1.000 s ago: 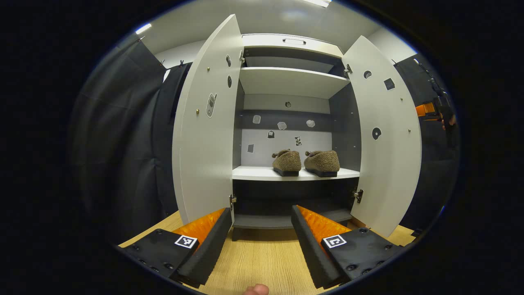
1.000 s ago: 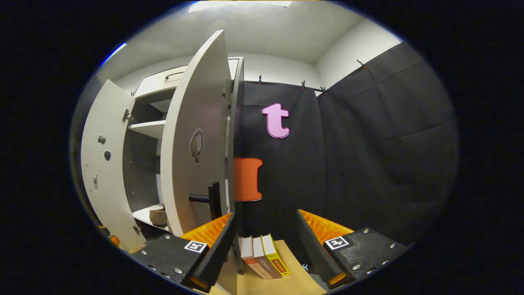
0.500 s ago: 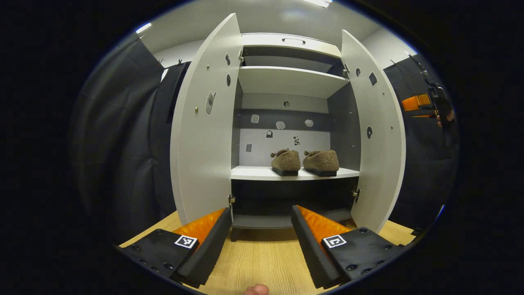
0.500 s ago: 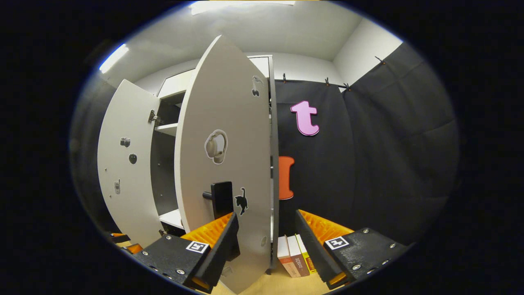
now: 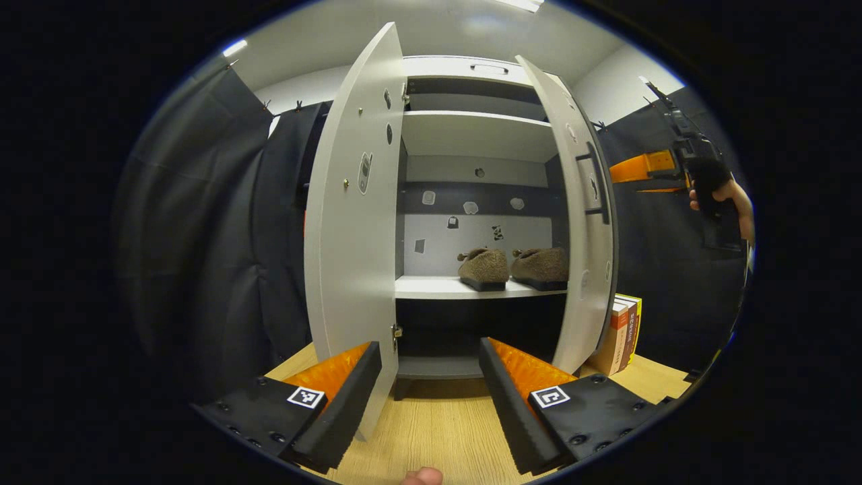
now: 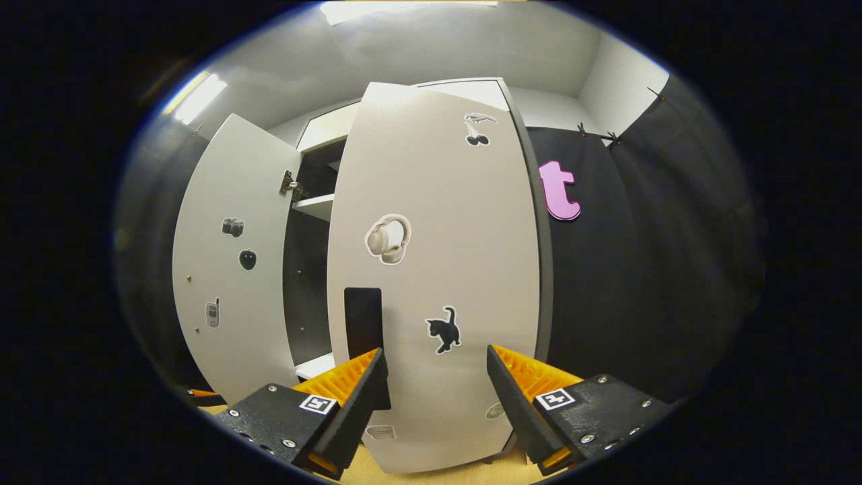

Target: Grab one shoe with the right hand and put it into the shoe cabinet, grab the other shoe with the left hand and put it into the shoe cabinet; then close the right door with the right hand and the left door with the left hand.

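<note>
On the middle shelf (image 5: 438, 287) both shoes (image 5: 513, 265) side by side, right door (image 6: 438, 269) half shut, left door (image 5: 353, 222) wide open, a gap between their edges, your right tool (image 6: 434, 391) spread wide and holding nothing before that door's face, your left tool (image 5: 431, 397) wide, empty, over the surface (image 5: 438, 431).

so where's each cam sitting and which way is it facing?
Left gripper view: rides the left claw, low over the floor, facing into the cabinet at the shoes; a fingertip shows at the bottom.
Right gripper view: rides the right claw, facing the right door front.
Shared: right door, left door.
</note>
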### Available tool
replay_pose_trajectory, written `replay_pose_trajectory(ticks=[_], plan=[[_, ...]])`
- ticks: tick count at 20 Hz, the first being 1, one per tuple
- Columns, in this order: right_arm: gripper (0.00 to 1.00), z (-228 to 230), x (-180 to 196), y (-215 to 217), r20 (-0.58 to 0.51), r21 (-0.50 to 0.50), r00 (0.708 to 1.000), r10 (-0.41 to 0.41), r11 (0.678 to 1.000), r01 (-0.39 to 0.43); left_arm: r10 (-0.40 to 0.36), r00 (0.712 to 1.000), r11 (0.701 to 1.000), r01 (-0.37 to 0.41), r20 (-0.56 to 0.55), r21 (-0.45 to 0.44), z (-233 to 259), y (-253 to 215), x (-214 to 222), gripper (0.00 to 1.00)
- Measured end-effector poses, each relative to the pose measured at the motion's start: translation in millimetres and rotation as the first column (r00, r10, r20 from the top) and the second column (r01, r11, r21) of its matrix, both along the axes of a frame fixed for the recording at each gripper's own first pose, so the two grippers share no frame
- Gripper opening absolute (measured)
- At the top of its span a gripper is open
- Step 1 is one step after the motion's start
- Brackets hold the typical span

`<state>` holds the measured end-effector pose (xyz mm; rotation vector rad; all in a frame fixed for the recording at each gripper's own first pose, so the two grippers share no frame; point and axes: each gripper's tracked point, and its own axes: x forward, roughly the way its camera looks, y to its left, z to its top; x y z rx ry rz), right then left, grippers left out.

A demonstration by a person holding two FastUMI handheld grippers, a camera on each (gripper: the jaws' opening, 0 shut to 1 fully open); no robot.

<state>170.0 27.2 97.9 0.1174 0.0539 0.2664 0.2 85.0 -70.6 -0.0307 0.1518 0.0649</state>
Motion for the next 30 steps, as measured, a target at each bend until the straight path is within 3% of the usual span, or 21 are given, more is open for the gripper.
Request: replay_pose_trajectory(ticks=[1,3,4,5,6,7,8,9,13,15,16,20,23,24,26,30], plan=[[0.92,-4,3,9,-0.012,0.008,1.000,0.020,1.000,-0.020,0.000,1.000,1.000,0.000,0.002,0.004,0,1,0,0.99],[0.89,2,11,9,0.012,0.016,1.000,0.000,1.000,0.000,0.001,1.000,1.000,-0.001,0.008,0.012,2,3,1,0.99],[0.98,3,14,7,0.011,0.020,1.000,-0.002,1.000,0.002,-0.001,1.000,1.000,0.001,0.009,0.012,3,2,1,0.99],[0.92,4,17,9,0.006,0.026,1.000,0.002,1.000,-0.003,-0.005,1.000,1.000,0.005,0.011,0.010,4,1,1,0.99],[0.98,1,20,13,-0.007,0.033,1.000,0.010,0.999,-0.009,-0.009,1.000,1.000,0.009,0.013,0.007,5,0,1,0.99],[0.92,-1,24,16,-0.017,0.044,1.000,0.015,0.999,-0.014,-0.011,1.000,1.000,0.011,0.015,0.006,5,0,3,0.99],[0.98,-2,29,18,-0.025,0.049,0.999,0.020,0.999,-0.018,-0.014,1.000,1.000,0.013,0.015,0.003,5,-1,3,0.95],[0.92,-5,34,21,-0.033,0.053,0.999,0.020,0.998,-0.019,-0.013,1.000,1.000,0.013,0.011,0.002,4,-2,4,0.95],[0.92,-6,57,37,-0.051,0.038,0.999,0.015,0.999,-0.013,0.003,1.000,1.000,-0.003,0.008,-0.009,2,4,2,0.99],[0.91,-5,68,46,-0.051,0.016,0.999,0.007,1.000,-0.007,0.016,1.000,1.000,-0.016,0.004,-0.013,1,9,1,0.95],[0.91,-6,71,50,-0.051,0.007,0.999,0.005,1.000,-0.004,0.020,1.000,1.000,-0.020,0.004,-0.015,1,11,1,0.99],[0.91,-7,74,58,-0.045,-0.006,0.999,-0.015,1.000,0.015,0.034,0.999,0.999,-0.033,0.014,-0.013,4,18,-1,0.95],[0.91,-9,76,63,-0.034,-0.019,0.999,-0.031,0.999,0.030,0.046,0.999,0.999,-0.046,0.018,-0.023,8,23,-4,0.99],[0.91,-11,75,68,-0.041,-0.017,0.999,-0.018,1.000,0.018,0.054,0.998,0.998,-0.054,0.018,-0.024,9,26,-6,0.95],[0.92,-15,74,71,-0.048,-0.015,0.999,-0.014,1.000,0.014,0.080,0.997,0.996,-0.080,0.019,-0.026,12,35,-12,0.99],[0.92,-17,58,57,-0.022,-0.034,0.998,-0.057,0.998,0.056,0.174,0.985,0.984,-0.174,0.006,-0.026,26,72,-29,0.95]])
